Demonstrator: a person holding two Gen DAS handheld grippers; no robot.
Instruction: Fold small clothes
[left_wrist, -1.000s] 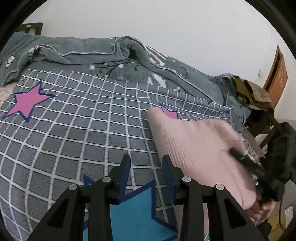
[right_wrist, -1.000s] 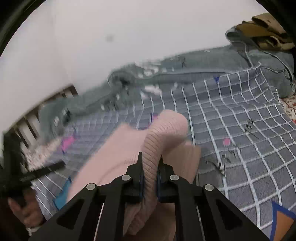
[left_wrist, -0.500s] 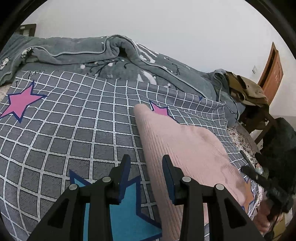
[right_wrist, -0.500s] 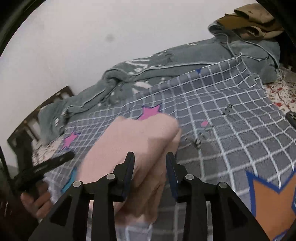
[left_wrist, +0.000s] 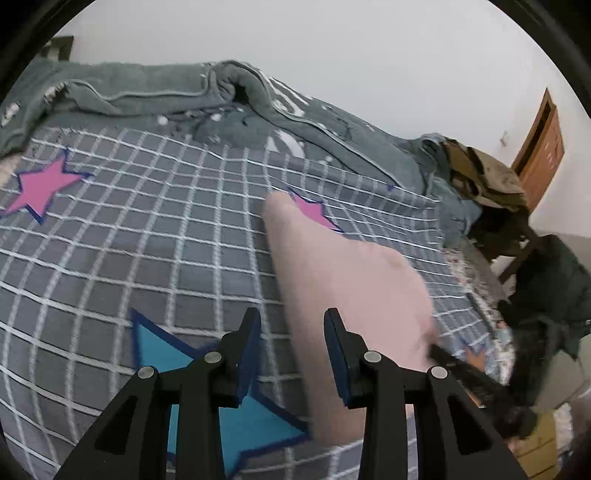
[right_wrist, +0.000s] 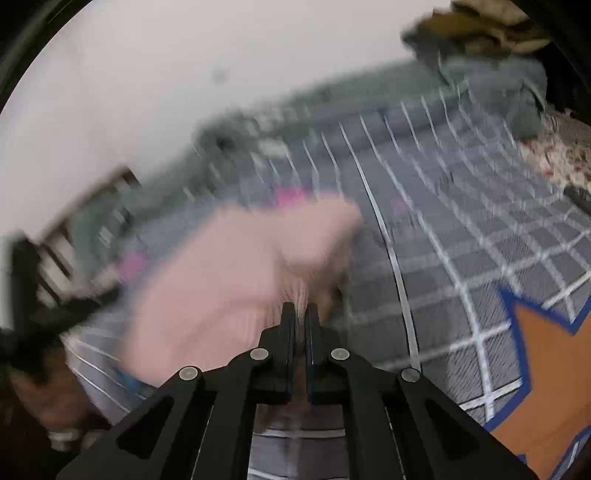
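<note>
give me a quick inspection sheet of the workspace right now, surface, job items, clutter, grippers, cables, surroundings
surface: grey checked bedspread with pink, blue and orange stars, on a bed.
job's things: pink knit garment lying folded on the bedspread.
clutter: grey blanket bunched along the far edge; brown clothing piled at the bed's corner.
grippers: left gripper open, empty, at the garment's near edge; right gripper has just closed, jaws shut on a fold of the garment, though the view is blurred.
cables: nothing seen.
surroundings: white wall, wooden door.
</note>
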